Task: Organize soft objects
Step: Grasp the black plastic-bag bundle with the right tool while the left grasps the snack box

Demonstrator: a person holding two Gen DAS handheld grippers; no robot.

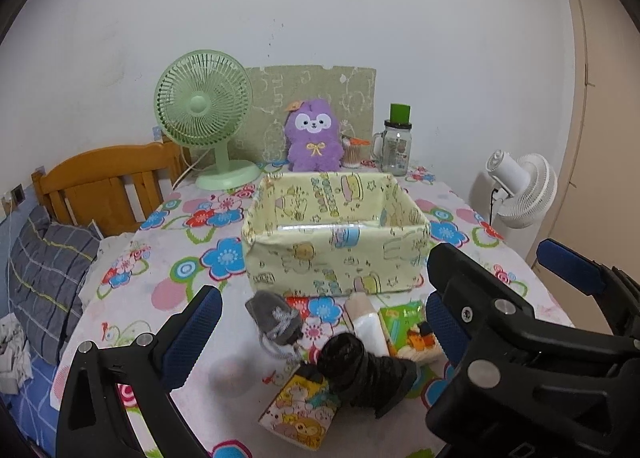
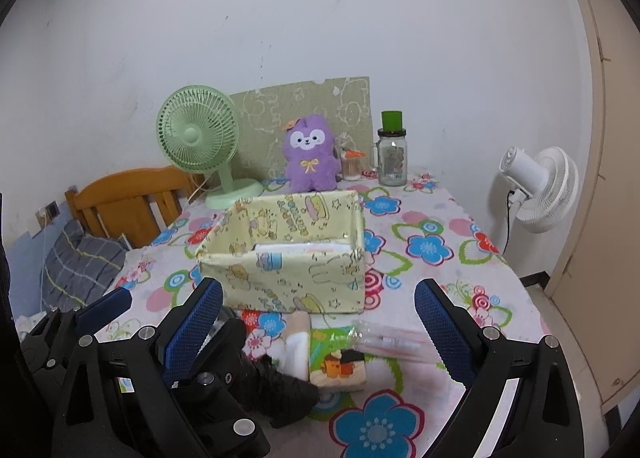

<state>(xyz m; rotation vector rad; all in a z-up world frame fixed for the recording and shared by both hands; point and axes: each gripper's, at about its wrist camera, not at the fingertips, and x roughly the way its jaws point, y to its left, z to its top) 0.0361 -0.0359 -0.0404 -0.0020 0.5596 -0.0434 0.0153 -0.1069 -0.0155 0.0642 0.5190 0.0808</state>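
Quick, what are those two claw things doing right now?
Left tool: open, holding nothing.
Right tool: open, holding nothing.

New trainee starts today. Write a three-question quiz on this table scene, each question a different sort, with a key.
1. True or false: the left gripper is shut on the grey drawstring pouch.
2. Which stands against the back wall behind the yellow fabric box? A) a red kettle B) a purple plush toy C) a stack of plates
3. Fill in: the black crumpled item lies on the table ____ the box, on its near side.

Key:
1. False; both the left and the right gripper are open and hold nothing.
2. B
3. Outside
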